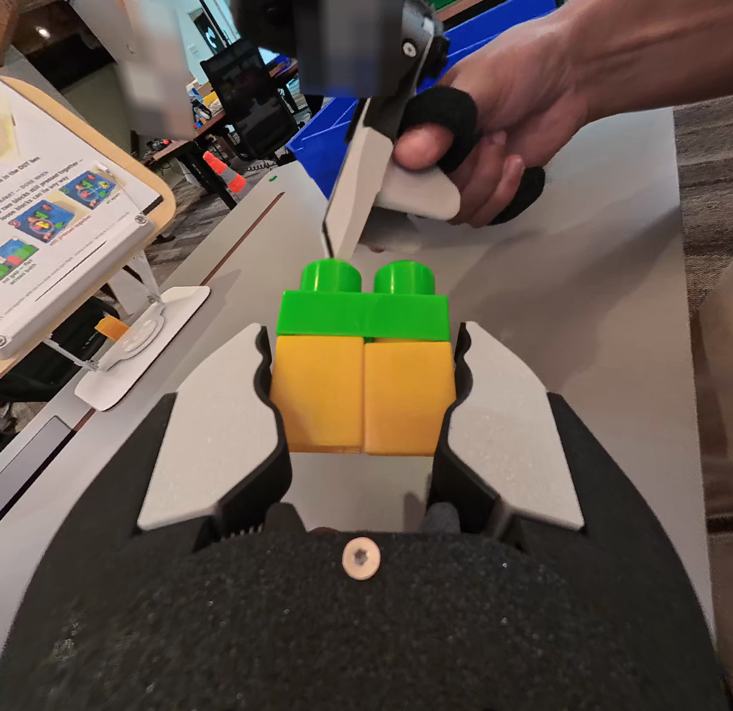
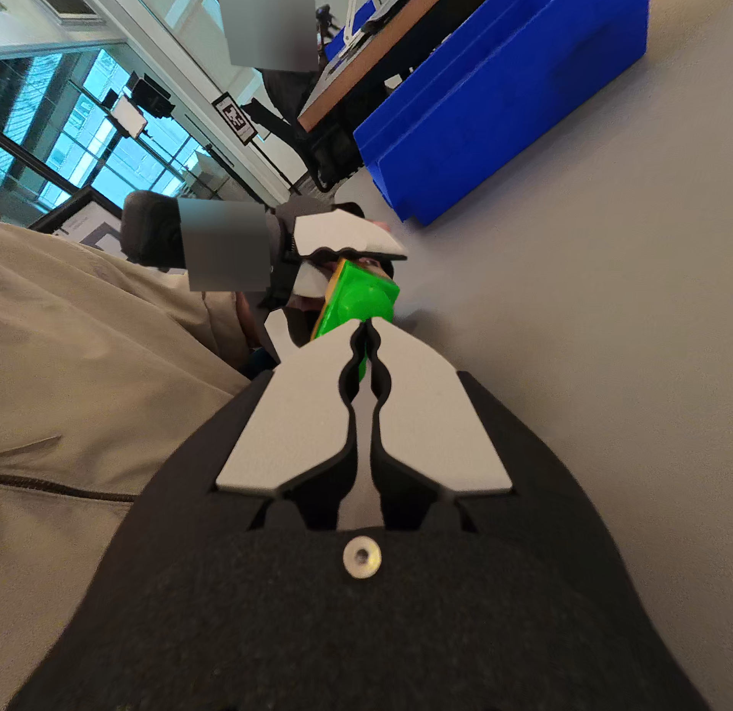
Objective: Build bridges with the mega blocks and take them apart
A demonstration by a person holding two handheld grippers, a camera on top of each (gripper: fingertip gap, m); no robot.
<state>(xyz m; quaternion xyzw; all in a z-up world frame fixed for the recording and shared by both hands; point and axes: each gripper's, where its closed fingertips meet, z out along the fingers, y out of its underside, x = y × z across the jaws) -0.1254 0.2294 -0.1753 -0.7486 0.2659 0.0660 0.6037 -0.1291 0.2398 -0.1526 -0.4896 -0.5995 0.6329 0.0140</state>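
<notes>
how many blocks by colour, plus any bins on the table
green block: 1
yellow blocks: 2
blue bin: 1
total: 4

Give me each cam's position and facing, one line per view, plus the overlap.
Left wrist view: on the left tool, looking forward and down at the yellow blocks it clamps, green block on top; the person's right hand shows.
Right wrist view: on the right tool, rolled sideways, facing the green block and blue bin; tan sleeve shows.
Shared: green block, bin, both tools.
</notes>
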